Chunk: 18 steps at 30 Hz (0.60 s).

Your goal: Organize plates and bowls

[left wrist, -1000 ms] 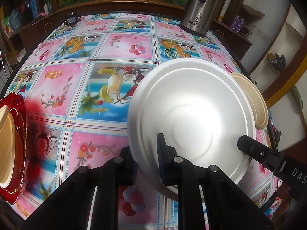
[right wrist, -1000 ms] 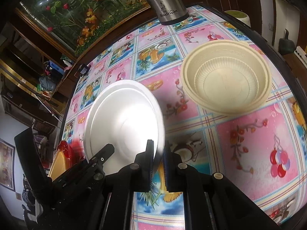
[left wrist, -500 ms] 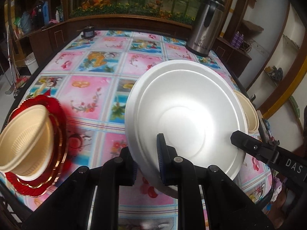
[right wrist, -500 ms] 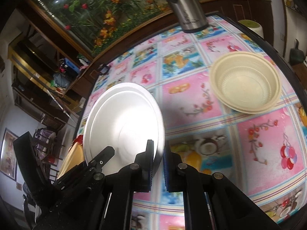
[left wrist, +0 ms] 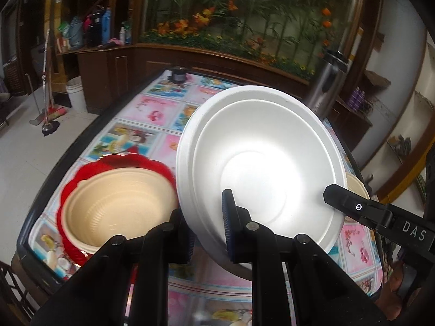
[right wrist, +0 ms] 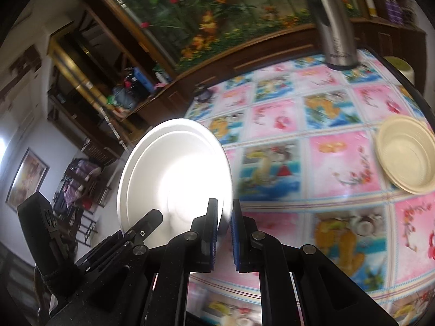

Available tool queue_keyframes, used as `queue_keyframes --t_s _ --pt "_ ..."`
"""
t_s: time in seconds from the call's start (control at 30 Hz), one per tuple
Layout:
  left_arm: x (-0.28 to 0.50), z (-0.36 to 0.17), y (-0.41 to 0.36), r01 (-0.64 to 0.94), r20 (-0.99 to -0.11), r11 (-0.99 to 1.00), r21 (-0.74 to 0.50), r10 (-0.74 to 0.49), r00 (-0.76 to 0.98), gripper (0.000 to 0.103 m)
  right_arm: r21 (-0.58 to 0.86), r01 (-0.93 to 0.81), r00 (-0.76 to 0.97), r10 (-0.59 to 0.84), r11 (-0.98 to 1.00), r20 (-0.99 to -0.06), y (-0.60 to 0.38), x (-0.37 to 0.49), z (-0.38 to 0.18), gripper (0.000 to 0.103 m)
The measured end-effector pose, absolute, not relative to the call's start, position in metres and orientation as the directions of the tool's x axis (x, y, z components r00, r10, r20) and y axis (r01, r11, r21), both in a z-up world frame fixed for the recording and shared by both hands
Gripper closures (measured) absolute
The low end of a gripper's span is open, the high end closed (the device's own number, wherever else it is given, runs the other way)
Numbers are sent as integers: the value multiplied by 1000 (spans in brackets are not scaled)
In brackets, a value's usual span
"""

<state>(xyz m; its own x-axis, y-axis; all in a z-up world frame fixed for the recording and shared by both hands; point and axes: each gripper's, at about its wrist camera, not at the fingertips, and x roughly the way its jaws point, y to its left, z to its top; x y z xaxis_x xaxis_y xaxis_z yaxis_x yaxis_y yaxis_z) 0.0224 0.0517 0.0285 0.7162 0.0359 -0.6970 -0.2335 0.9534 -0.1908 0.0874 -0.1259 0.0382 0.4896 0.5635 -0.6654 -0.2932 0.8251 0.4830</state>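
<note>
Both grippers are shut on the rim of one white foam plate [left wrist: 261,163], held tilted above the table; it also shows in the right wrist view [right wrist: 174,171]. My left gripper [left wrist: 208,225] clamps its near edge. My right gripper [right wrist: 224,217] clamps its right edge and shows as a black finger [left wrist: 353,206] in the left wrist view. Left of the plate, a cream bowl [left wrist: 117,206] sits on a red plate [left wrist: 152,163] near the table's left edge. A second cream bowl [right wrist: 405,154] rests at the table's right side.
A steel thermos [right wrist: 334,24] stands at the table's far right. A small dark object [left wrist: 178,74] sits at the far edge. The table [right wrist: 339,168] has a pink and blue patterned cloth. White floor, a broom and a white bin [left wrist: 74,93] lie left of the table.
Both grippers have lifted the white plate higher and carried it leftward. The red plate with its cream bowl has come into fuller view beside it. The right cream bowl has receded rightward.
</note>
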Motion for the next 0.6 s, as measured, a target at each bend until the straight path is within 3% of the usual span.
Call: queue_keyframes --t_s 0.6 --pt "-5 13 132 -410 -706 889 -205 156 691 88 486 -454 364 653 747 -664 -17 78 34 95"
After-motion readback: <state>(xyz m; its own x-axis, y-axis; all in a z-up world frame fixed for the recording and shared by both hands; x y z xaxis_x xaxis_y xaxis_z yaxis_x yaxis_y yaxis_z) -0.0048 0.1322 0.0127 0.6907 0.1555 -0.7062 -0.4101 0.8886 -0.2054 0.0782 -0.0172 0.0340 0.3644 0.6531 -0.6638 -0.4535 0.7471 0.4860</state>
